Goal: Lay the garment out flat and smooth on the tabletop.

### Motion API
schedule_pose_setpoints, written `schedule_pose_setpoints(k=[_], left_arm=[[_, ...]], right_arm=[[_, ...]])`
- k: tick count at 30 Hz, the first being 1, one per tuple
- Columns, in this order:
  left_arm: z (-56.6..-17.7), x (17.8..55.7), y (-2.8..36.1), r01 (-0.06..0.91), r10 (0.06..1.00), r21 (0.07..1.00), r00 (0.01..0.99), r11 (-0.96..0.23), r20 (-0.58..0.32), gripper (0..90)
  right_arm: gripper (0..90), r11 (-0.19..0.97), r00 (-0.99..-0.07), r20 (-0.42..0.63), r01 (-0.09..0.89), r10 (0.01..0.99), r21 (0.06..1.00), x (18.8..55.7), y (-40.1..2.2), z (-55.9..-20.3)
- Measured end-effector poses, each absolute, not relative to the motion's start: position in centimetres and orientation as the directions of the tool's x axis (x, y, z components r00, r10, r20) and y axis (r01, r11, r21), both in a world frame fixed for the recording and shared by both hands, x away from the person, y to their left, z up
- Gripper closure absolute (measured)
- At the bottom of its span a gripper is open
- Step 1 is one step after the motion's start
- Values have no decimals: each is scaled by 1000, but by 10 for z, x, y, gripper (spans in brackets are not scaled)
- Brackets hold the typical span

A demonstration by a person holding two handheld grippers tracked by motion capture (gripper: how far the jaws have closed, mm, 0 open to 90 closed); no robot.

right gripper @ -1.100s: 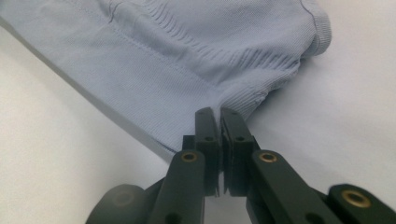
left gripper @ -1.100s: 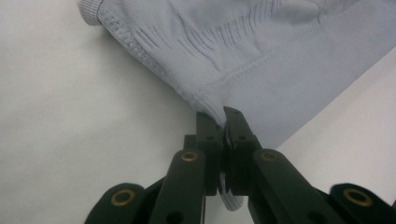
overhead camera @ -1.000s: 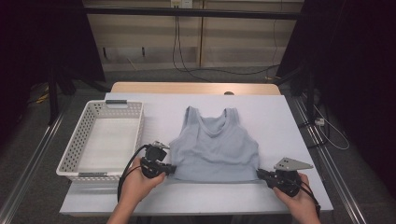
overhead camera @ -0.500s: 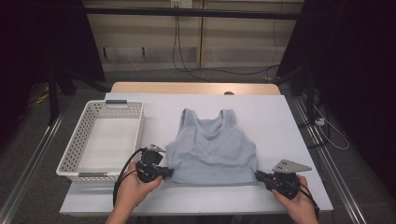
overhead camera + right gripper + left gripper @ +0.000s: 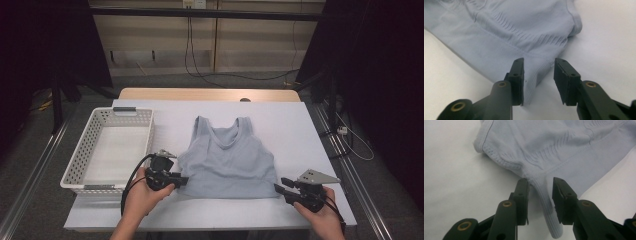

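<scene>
The left hand-held gripper [image 5: 183, 180] is sitting at the near left corner of the pale blue tank top [image 5: 227, 162], its jaws just having been opening; in the left gripper view [image 5: 539, 192] they are standing apart with a pinched-up ridge of ribbed hem rising between them, the pads not pressing it. The right hand-held gripper [image 5: 280, 186] is doing the same at the top's near right corner, jaws parted around a fold of hem [image 5: 537, 73]. The top is lying flat on the white bench [image 5: 300, 130], straps pointing away from the person. A white plastic lattice basket [image 5: 80, 165] is standing left of the top, just beside the left gripper. The gripper views are showing the knit's fine ribbing and stitched edge, which the high view is smoothing over.
</scene>
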State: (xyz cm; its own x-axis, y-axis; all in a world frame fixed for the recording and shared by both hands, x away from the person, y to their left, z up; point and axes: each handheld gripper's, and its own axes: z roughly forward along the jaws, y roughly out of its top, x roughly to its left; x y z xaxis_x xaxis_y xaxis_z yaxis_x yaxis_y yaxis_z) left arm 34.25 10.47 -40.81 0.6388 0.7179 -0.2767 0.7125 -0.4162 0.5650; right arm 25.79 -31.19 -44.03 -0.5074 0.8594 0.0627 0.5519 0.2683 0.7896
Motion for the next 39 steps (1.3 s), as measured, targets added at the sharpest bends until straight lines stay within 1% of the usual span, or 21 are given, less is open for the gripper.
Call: schedule_pose_setpoints(k=[2,3,4,5,7,12,15,18,23,26,32,36,37,39], left_arm=[[-406,345,102,709,718,570,640,-415,-273,634],[-404,346,101,710,720,572,637,-410,-274,605],[-403,347,100,704,721,580,640,-410,-267,552],[-401,349,99,694,721,593,644,-408,-257,514],[-398,352,99,696,723,598,638,-396,-264,473],[-394,361,93,698,724,597,637,-397,-264,343],[-394,366,90,698,725,595,637,-398,-262,300],[-394,371,87,691,725,601,641,-401,-253,254],[-395,380,84,674,720,617,652,-408,-237,190],[-395,385,83,672,719,624,651,-399,-242,174],[-395,392,84,670,719,624,652,-402,-238,160],[-398,397,85,686,713,616,646,-386,-273,149],[-398,397,84,679,710,612,656,-406,-256,147],[-399,399,83,674,709,617,658,-406,-253,147]], right_arm=[[603,253,-504,75,551,861,795,259,-312,-440],[577,249,-497,77,556,864,793,259,-312,-439],[536,243,-493,78,554,866,796,260,-312,-439],[516,233,-487,87,557,869,797,261,-312,-439],[493,231,-491,89,552,866,802,261,-311,-438],[387,226,-496,89,540,864,811,262,-308,-435],[349,227,-499,87,534,862,814,262,-306,-435],[290,213,-492,94,532,865,819,263,-303,-434],[268,215,-512,96,515,854,830,266,-297,-431],[239,219,-518,97,513,850,830,269,-292,-430],[202,233,-540,92,503,837,832,274,-282,-428],[178,242,-562,100,501,821,831,277,-275,-428],[178,243,-567,105,504,817,829,278,-273,-428],[177,245,-572,106,502,813,829,279,-270,-429]])
